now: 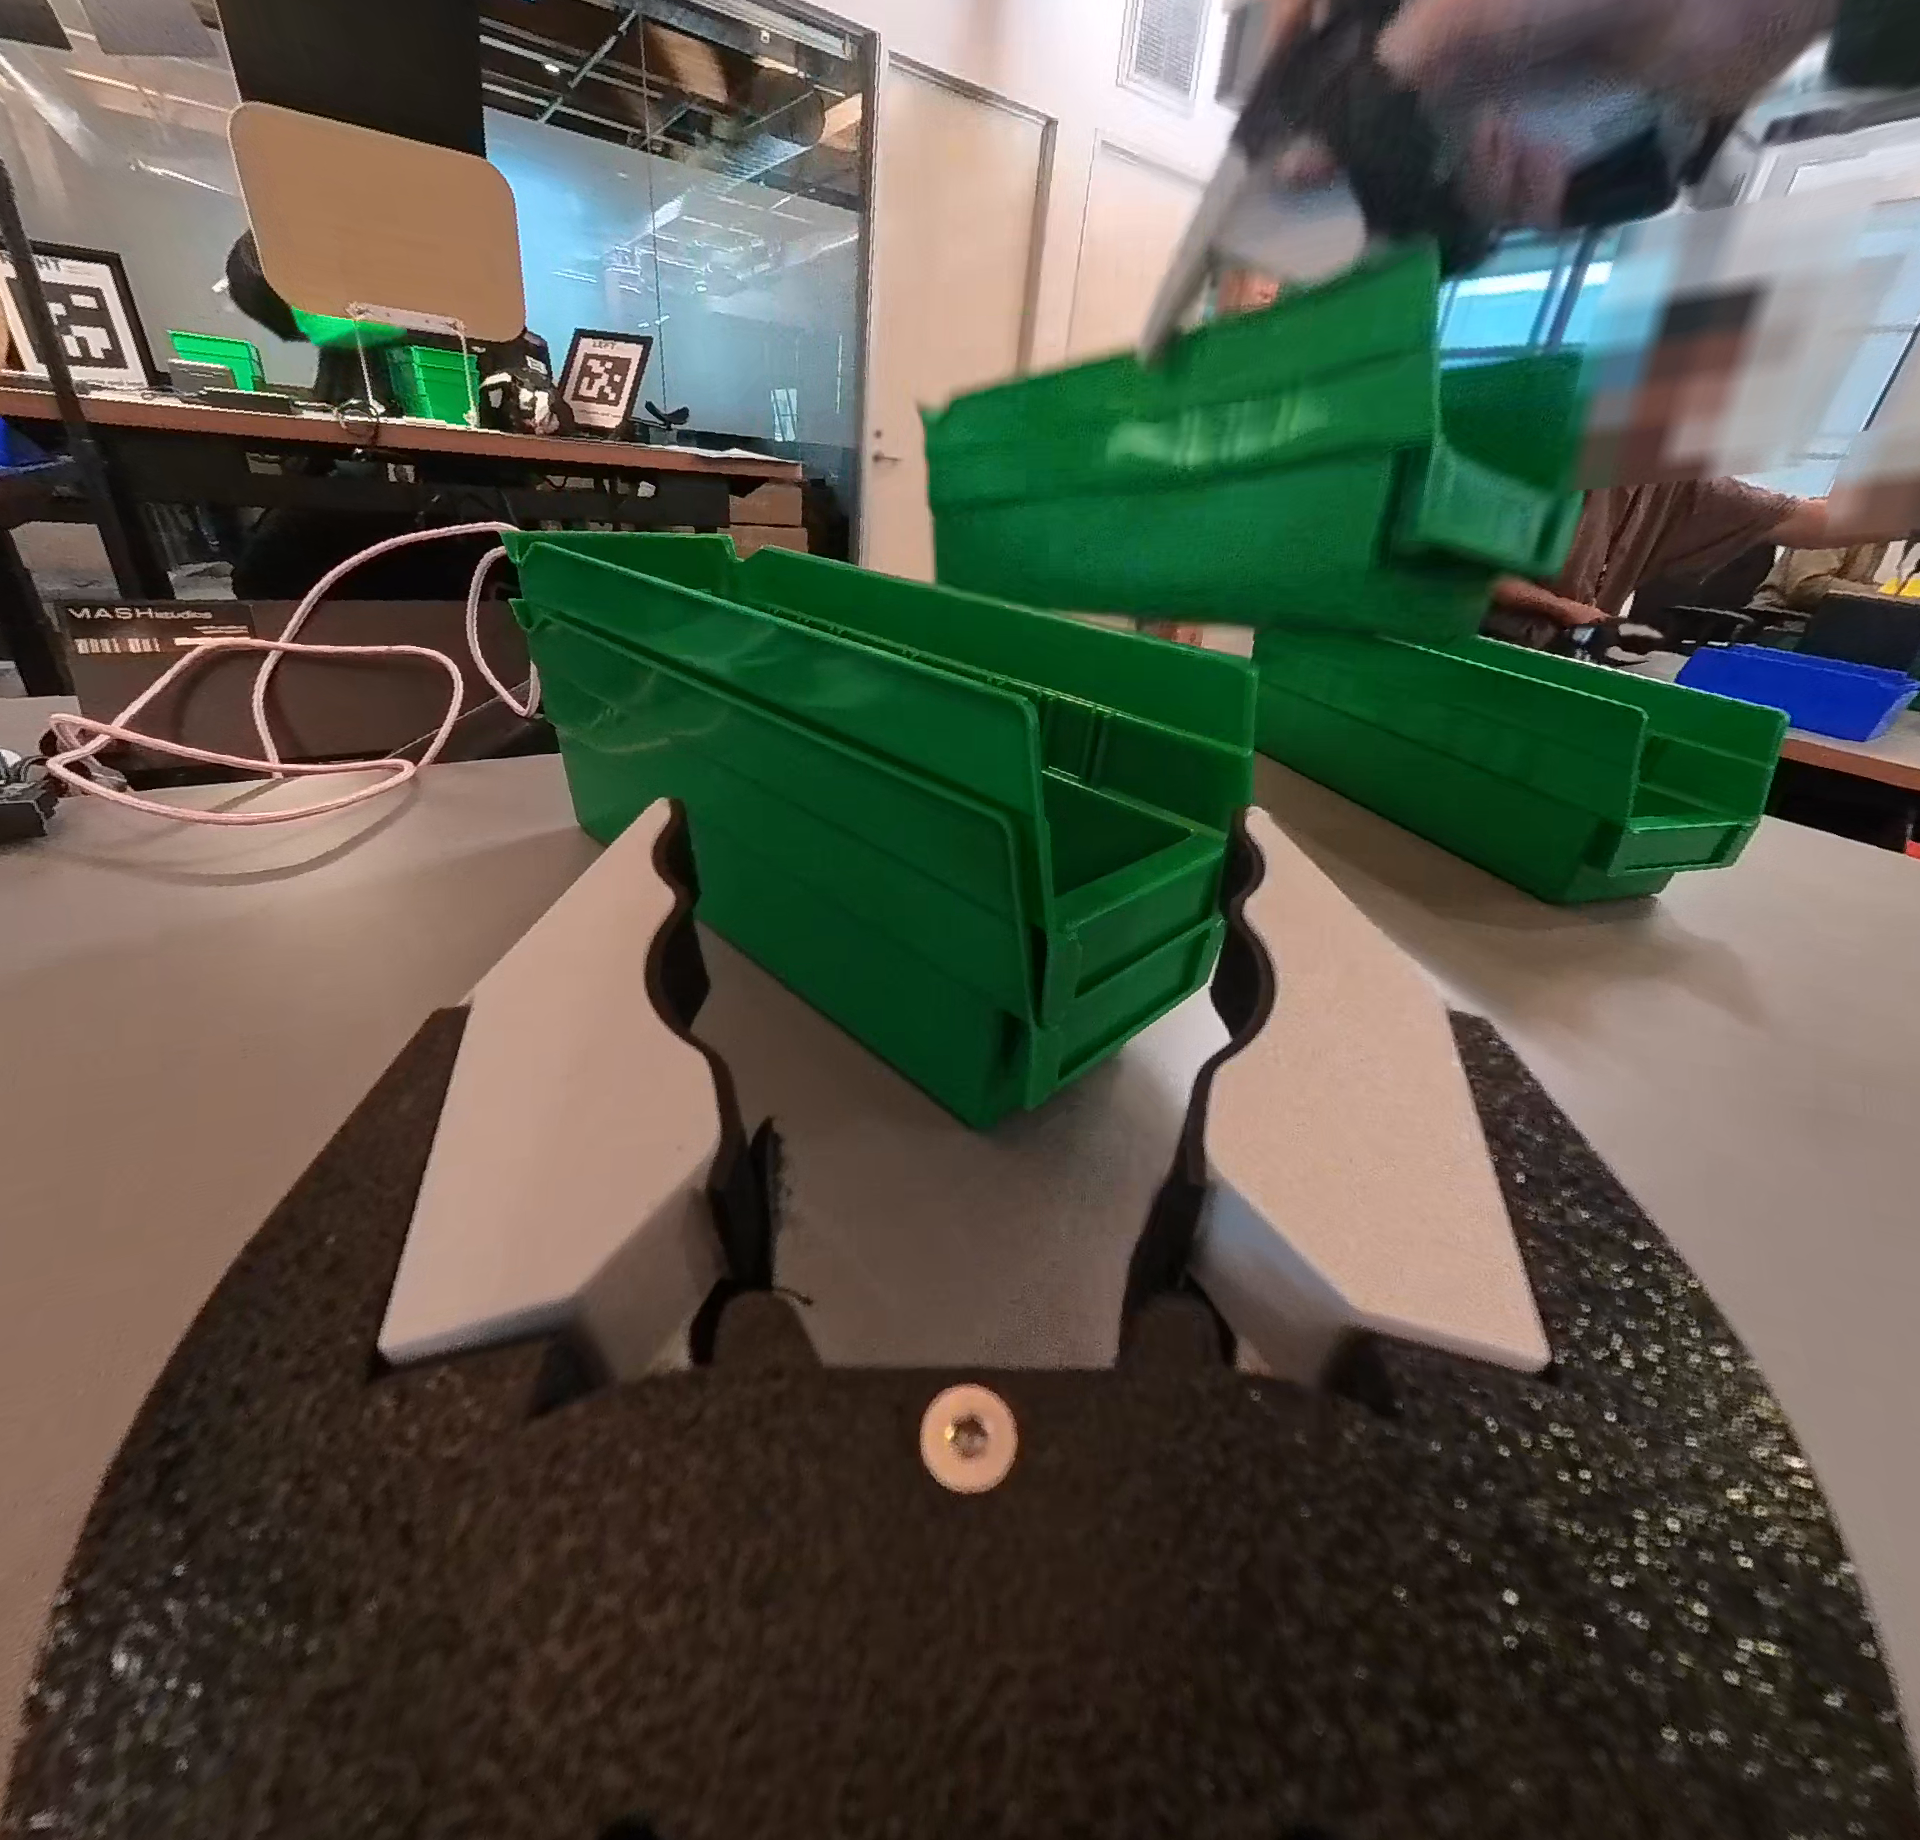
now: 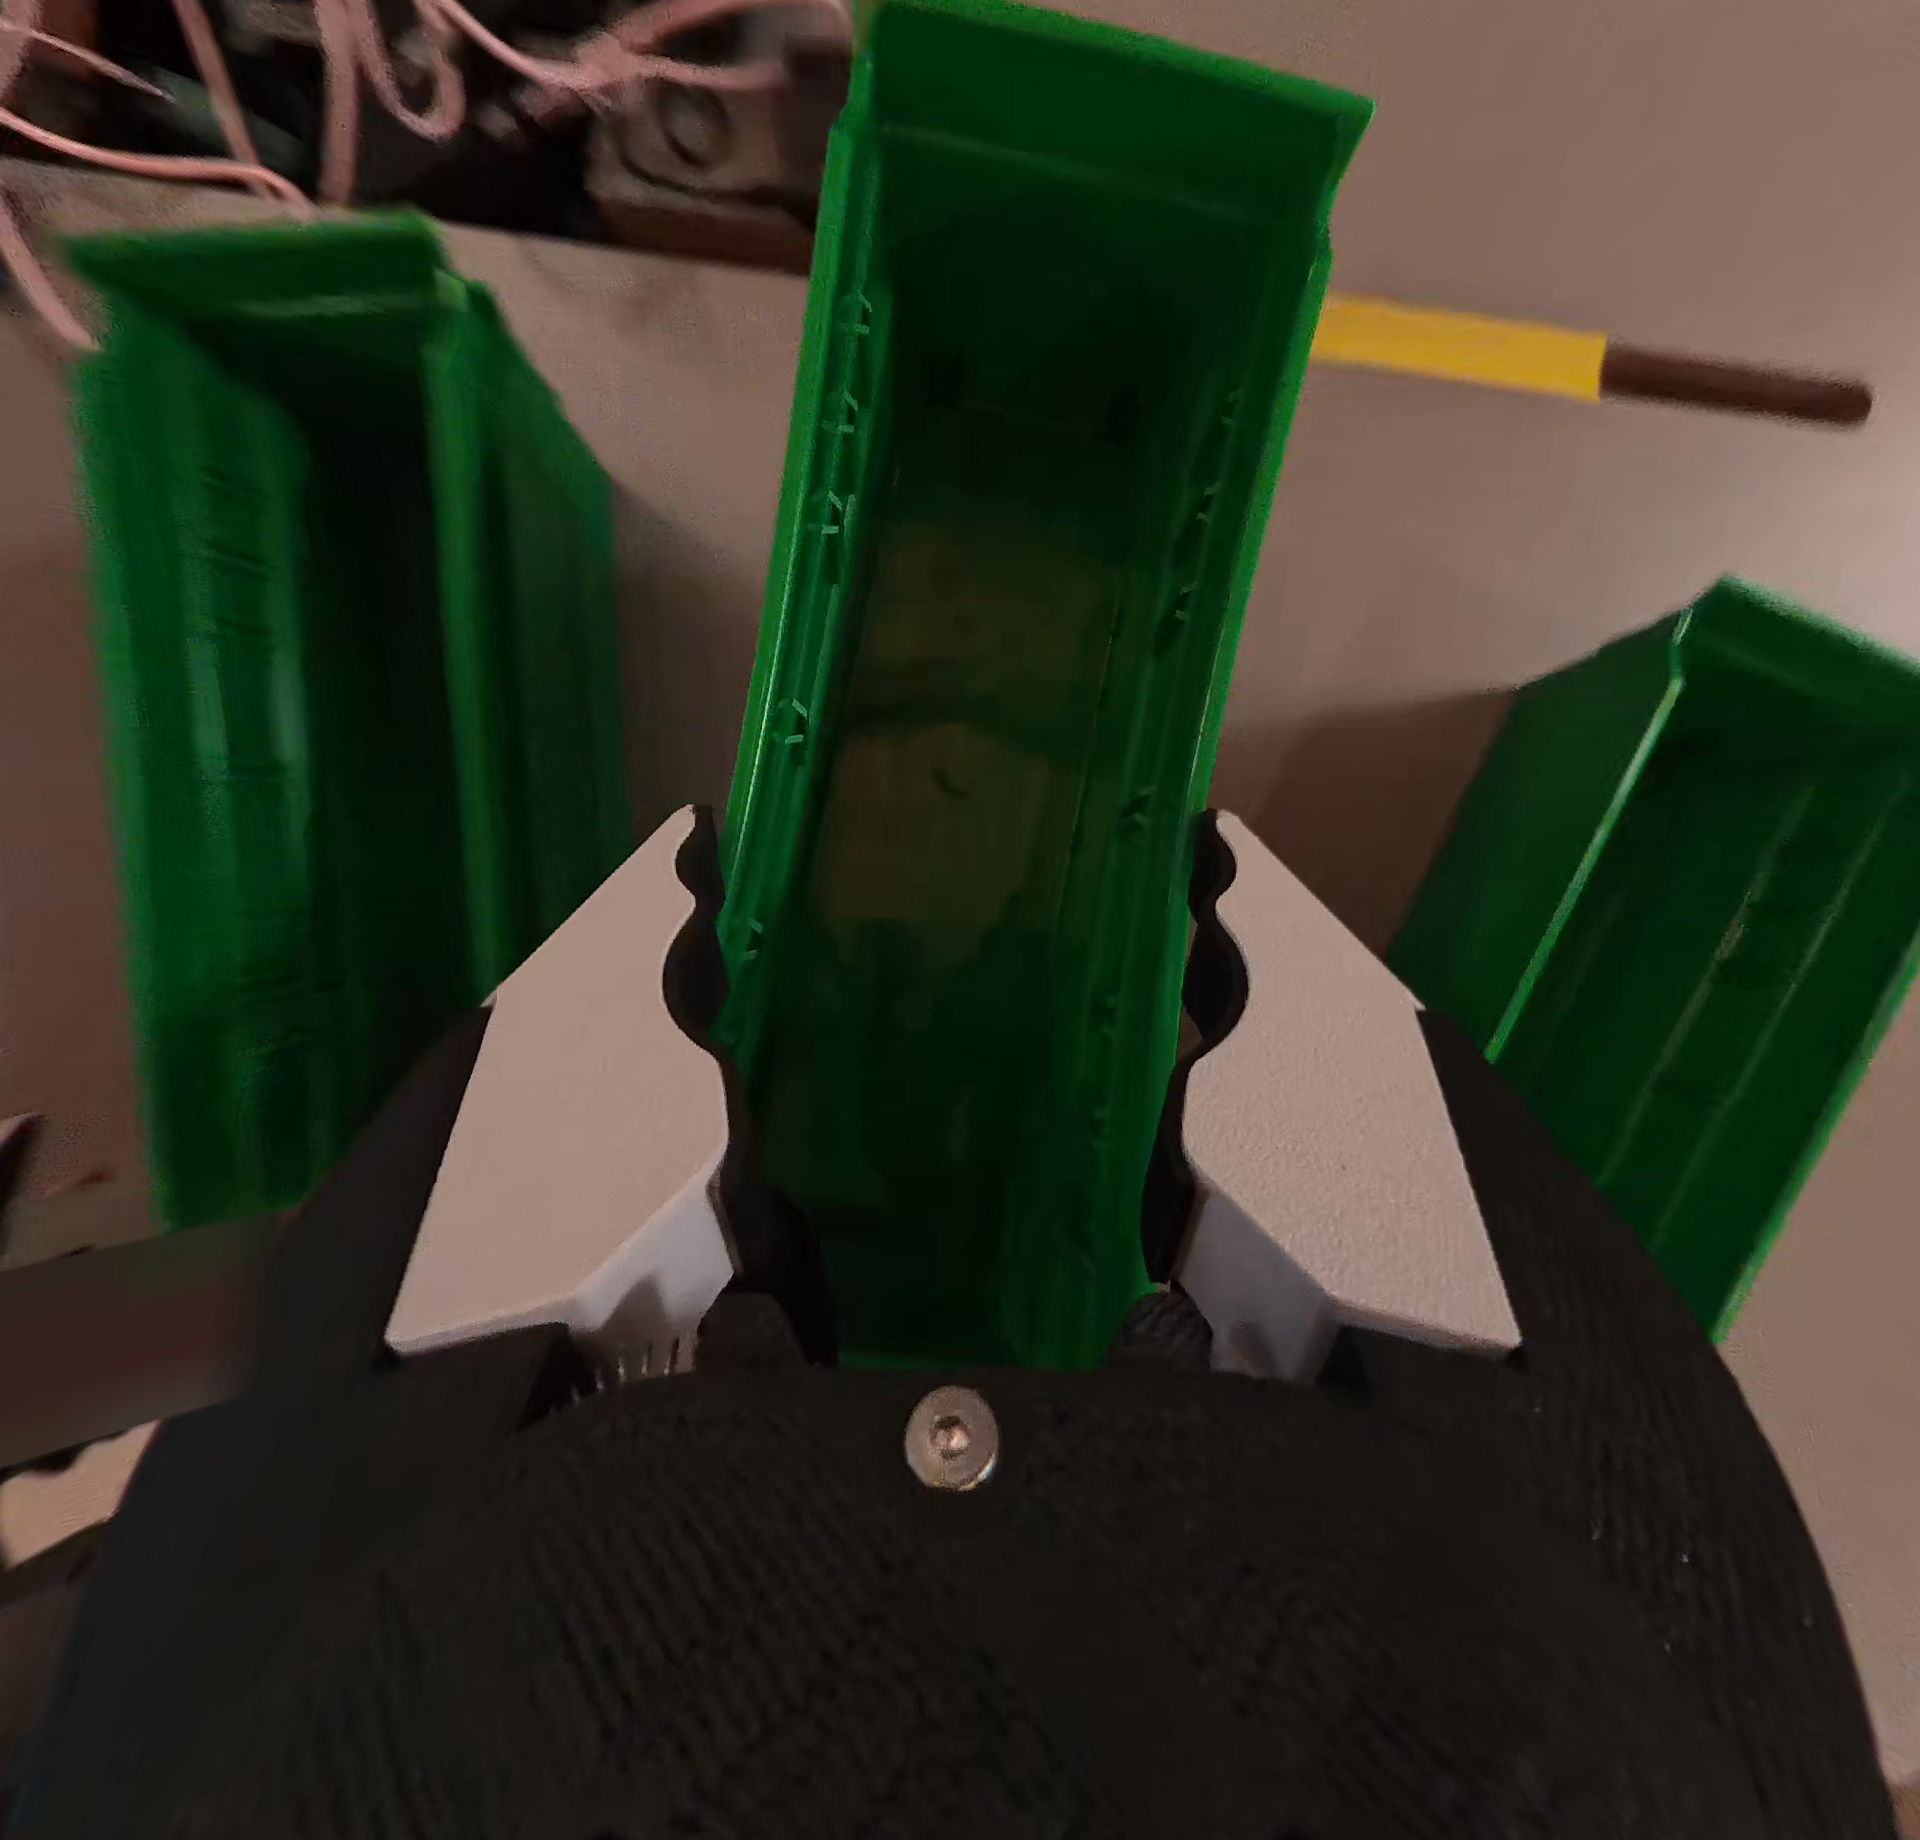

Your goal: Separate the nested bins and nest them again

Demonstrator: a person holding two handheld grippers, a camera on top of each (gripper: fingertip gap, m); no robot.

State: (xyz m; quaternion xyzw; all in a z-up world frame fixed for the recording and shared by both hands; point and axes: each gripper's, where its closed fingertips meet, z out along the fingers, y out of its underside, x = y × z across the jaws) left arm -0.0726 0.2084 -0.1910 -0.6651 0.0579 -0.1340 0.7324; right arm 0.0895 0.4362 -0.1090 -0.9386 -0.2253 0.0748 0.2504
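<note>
Lifted green bin (image 2: 1029, 585) is clear of the grey table (image 1: 208, 959), clamped at its near end between the fingers of the right gripper (image 2: 956, 959). Nested green stack (image 1: 883, 814) sits on the table below and left. Single green bin (image 1: 1507, 762) rests behind. Left gripper (image 1: 961, 917) stands wide, empty, straddling the stack's near end.

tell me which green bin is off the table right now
The bin held in the right gripper, the lifted bin, hangs tilted in the air. The nested stack and single bin rest on the table.
</note>
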